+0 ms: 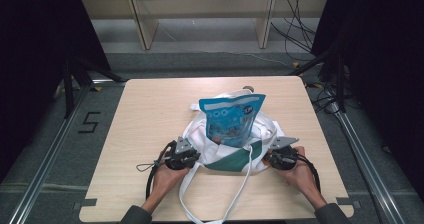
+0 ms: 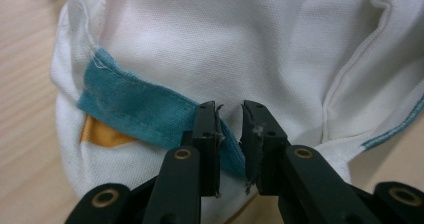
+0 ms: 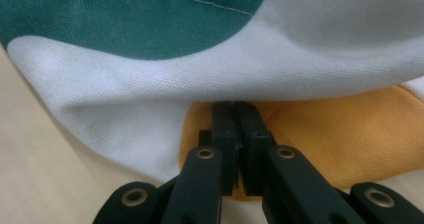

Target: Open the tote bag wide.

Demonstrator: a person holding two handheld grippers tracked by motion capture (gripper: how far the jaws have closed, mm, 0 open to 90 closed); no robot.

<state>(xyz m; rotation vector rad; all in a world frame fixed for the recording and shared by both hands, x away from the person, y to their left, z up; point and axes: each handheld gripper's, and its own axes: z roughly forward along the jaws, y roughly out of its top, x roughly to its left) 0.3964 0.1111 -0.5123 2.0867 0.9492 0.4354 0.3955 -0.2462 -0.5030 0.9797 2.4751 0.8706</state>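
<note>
A white tote bag (image 1: 197,134) with a teal patch and orange lining lies at the table's near middle. A blue snack pouch (image 1: 231,119) stands upright in its mouth. My left gripper (image 1: 194,158) is at the bag's left side. In the left gripper view its jaws (image 2: 231,111) stand a narrow gap apart, pinching the teal trim strip (image 2: 135,106) of the bag's edge. My right gripper (image 1: 267,157) is at the bag's right side. In the right gripper view its jaws (image 3: 237,106) are pressed together, tips tucked under a white fold where the orange fabric (image 3: 350,134) begins.
The bag's long white handles (image 1: 240,194) trail toward the near table edge between the person's forearms. The light wooden table (image 1: 150,114) has bare surface on both sides of the bag and behind it. Shelving and cables sit on the floor beyond.
</note>
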